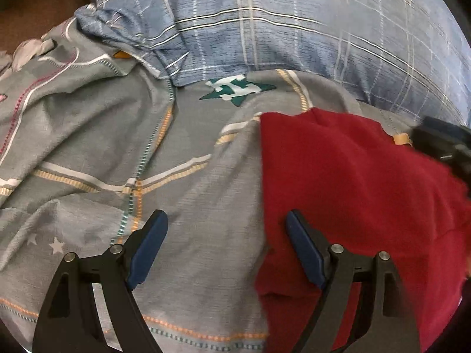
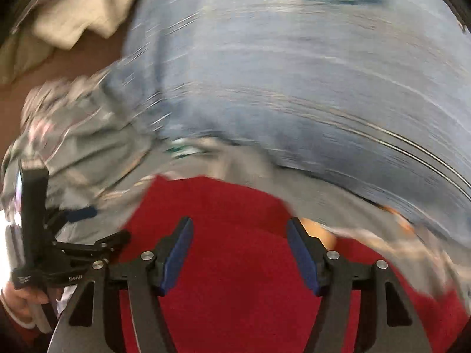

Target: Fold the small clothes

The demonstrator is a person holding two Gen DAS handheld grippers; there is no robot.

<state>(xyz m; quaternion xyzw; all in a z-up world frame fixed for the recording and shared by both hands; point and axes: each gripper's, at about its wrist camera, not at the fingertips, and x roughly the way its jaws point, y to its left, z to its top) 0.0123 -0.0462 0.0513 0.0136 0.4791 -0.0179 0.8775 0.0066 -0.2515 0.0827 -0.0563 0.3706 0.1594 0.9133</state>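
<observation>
Red knit fabric, a small garment (image 1: 353, 182), lies spread on a grey bedsheet patterned with orange and white stripes (image 1: 191, 182), just below a blue plaid pillow (image 1: 294, 29). In the left wrist view the garment fills the right half of the bed area, its left edge running down between the two blue-padded fingers. The left gripper (image 1: 226, 226) hangs over that edge with its jaws spread wide, one finger above the grey sheet and the other above the red cloth, nothing between them. A green star with a white letter (image 1: 235, 89) is printed on the sheet near the pillow. In the heavily blurred right wrist view, the right gripper (image 2: 239, 232) also stands wide apart over the red garment (image 2: 235, 279), gripping nothing.
</observation>
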